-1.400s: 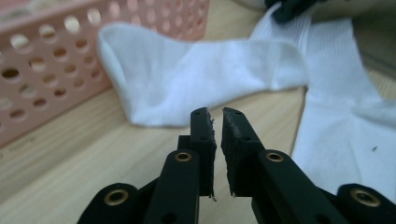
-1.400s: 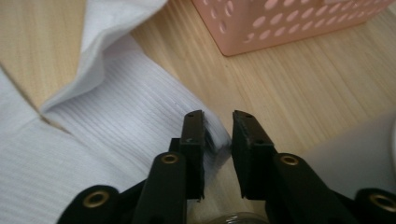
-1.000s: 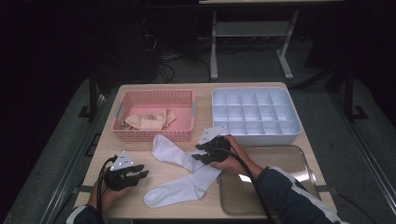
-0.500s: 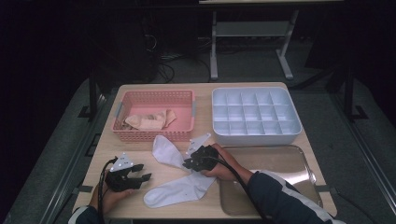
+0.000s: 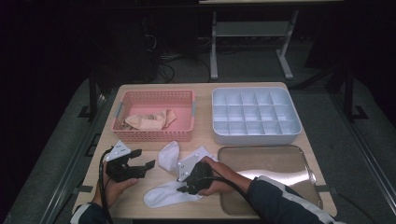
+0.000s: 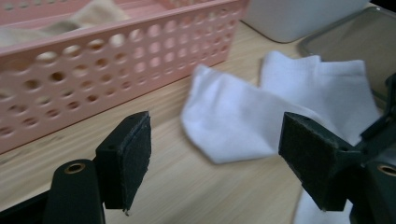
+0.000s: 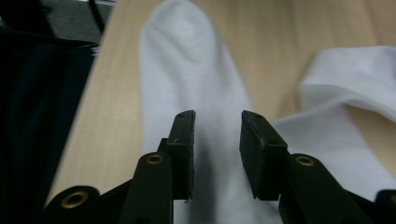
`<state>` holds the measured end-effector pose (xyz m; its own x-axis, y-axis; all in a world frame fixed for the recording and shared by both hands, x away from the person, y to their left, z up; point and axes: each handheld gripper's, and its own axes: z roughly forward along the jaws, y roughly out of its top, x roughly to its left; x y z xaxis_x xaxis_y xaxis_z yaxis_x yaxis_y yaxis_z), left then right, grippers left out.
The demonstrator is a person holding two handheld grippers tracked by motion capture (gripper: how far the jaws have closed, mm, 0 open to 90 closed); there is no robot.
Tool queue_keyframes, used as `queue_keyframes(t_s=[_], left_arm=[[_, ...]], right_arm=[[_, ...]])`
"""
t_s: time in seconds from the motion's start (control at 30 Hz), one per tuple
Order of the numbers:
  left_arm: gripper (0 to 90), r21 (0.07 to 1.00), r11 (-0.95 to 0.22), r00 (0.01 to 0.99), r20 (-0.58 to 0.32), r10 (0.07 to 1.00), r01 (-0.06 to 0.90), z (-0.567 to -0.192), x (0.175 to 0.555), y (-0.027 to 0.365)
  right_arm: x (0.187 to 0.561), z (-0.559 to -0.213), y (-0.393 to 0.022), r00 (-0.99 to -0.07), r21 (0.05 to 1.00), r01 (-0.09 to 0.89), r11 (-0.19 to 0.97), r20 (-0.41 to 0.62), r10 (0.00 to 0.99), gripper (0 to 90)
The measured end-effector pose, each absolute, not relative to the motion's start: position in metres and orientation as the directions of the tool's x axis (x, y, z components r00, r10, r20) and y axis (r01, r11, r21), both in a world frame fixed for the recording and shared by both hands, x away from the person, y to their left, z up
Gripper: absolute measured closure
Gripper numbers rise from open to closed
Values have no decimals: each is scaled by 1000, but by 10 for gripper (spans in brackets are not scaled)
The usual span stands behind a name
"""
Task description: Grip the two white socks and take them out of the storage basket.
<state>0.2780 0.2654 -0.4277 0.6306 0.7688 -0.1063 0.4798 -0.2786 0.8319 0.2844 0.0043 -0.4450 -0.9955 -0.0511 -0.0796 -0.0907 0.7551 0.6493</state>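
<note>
We find two white socks on the table in front of the pink basket [image 5: 154, 116]: a near sock [image 5: 163, 195] lying flat along the front edge and a far sock [image 5: 168, 155] folded just behind it, the two overlapping.

The right claw [image 5: 184, 185] now sits low over the near sock, closer to the person than a second ago, when it stood at the far sock's upper end by the compartment tray [image 5: 254, 115]. Its jaws have just been opening again after a closure; in the right gripper view they stand a modest gap apart above the fabric, gripping nothing.

The left claw [image 5: 142, 164] hovers left of the far sock, slightly higher than before. Its jaws have just been opening and stand wide, empty.

The metal tray [image 5: 275, 163] lies under the right forearm.
</note>
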Motion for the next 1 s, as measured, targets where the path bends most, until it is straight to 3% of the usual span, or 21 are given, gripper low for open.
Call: queue_keyframes(t_s=[0.23, 0.43, 0.57, 0.67, 0.73, 1.0], left_arm=[[245, 835, -319, 675, -83, 733, 448, -421, 279, 234], [245, 826, -338, 697, -89, 712, 451, -419, 291, 210], [245, 818, -340, 682, -85, 727, 464, -412, 312, 191], [251, 793, -371, 671, -63, 739, 484, -414, 328, 180], [282, 760, -379, 650, -74, 756, 528, -421, 337, 172], [390, 622, -463, 629, -61, 775, 631, -447, 349, 161]], right_arm=[[280, -457, 5, -997, 642, -70, 764, -18, -76, 617], [286, -435, -21, -999, 696, -39, 717, -21, -33, 644], [299, -419, -47, -994, 722, 7, 692, -72, 85, 714], [316, -417, -62, -965, 730, 104, 676, -89, 245, 745], [325, -422, -66, -951, 722, 150, 676, -83, 299, 748], [343, -442, -64, -929, 682, 206, 702, -89, 359, 720]])
